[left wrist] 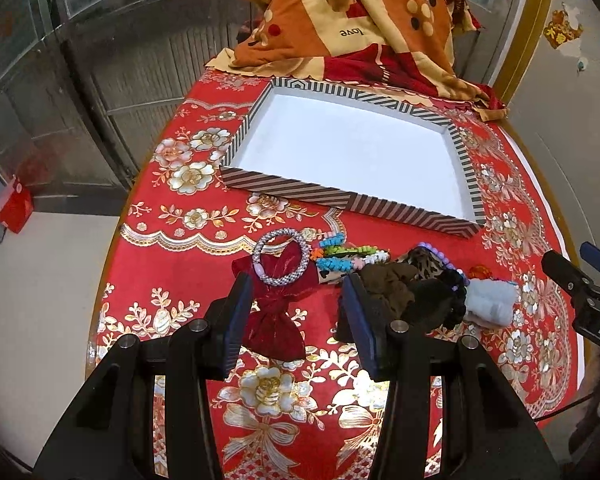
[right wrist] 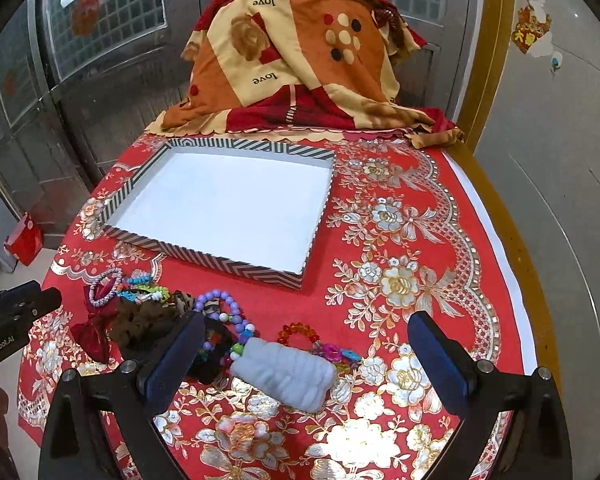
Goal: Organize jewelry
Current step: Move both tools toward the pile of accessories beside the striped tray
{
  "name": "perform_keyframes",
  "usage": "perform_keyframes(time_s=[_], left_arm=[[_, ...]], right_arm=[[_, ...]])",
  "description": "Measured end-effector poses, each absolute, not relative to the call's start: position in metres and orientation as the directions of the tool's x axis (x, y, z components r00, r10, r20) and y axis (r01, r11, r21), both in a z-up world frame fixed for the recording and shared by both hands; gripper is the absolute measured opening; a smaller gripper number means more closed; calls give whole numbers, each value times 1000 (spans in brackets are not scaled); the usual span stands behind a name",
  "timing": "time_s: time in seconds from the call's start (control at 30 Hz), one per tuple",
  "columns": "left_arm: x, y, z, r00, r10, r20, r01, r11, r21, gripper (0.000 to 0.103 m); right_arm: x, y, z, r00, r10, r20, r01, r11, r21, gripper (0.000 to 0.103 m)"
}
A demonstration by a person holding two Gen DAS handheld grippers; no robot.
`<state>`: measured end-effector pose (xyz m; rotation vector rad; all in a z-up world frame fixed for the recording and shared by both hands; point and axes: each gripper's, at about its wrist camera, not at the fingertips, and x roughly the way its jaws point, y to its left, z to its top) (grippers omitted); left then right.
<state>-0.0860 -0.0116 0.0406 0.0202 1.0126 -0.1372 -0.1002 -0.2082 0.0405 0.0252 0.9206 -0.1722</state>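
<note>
My left gripper (left wrist: 298,300) hangs low over the red floral worktop (left wrist: 512,216), its jaws released with a clear gap between the blue pads and nothing in them. Between them, in the lower centre of the left wrist view, lies a dark red velvet bow (left wrist: 278,320), and a silver beaded bracelet (left wrist: 281,262) rests on the bow's upper part. Just right of the bracelet is a cluster of colourful flower-shaped hair ties (left wrist: 342,258), then a brown scrunchie (left wrist: 386,284), a leopard-print piece (left wrist: 422,262) and a pale blue fluffy scrunchie (left wrist: 492,302), all bunched in a row across the middle of the frame.

My right gripper (right wrist: 306,346) has its jaws spread wide, grasping nothing. In its view the pale blue scrunchie (right wrist: 284,374) sits in the lower centre between the pads, touching neither. A purple bead bracelet (right wrist: 230,316) lies just up and left of it, and a red translucent bead bracelet (right wrist: 298,334) just above it.

The striped tray (right wrist: 204,250) with its white floor sits in the upper centre of both views, apart from the jewelry row. Behind it, at the top of the frame, is a heaped orange and cream blanket (right wrist: 300,64).
</note>
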Motion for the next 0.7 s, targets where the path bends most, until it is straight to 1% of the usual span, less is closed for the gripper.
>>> perform_keyframes(time_s=[0.7], left_arm=[[-83, -10, 33, 508, -81, -858, 95, 995, -37, 46]], right_arm=[[-100, -204, 38, 579, -118, -807, 145, 989, -41, 101]])
